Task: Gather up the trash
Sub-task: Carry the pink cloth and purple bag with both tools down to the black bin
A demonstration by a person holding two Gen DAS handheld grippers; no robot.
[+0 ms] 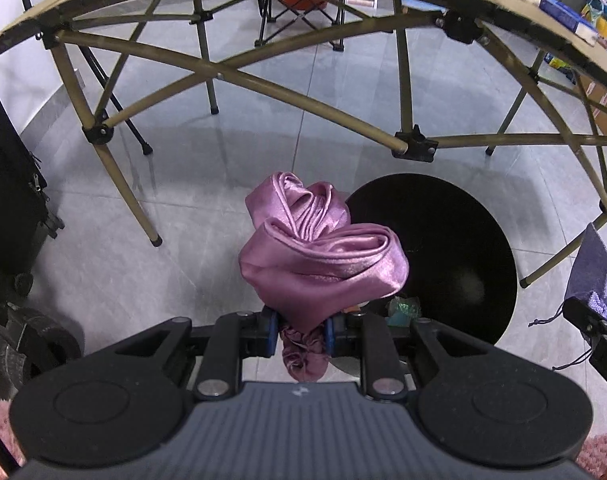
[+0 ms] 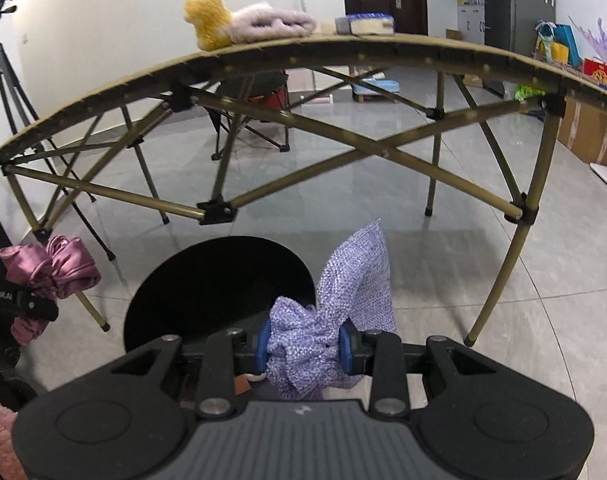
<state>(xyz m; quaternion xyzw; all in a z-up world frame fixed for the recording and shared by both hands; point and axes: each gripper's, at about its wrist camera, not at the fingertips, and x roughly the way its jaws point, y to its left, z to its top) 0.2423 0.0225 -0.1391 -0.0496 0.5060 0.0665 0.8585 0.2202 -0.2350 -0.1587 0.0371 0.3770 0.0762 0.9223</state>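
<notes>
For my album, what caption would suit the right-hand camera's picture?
Right gripper clutches a lilac pouch above a black bin beside the folding table.

Two tools are in view, the left tool and the right tool. There are two drawstring pouches: one pink satin pouch and one lilac knitted pouch. One black round bin stands on the floor. On the surface lie one yellow plush toy, one folded lilac cloth and one book
</notes>
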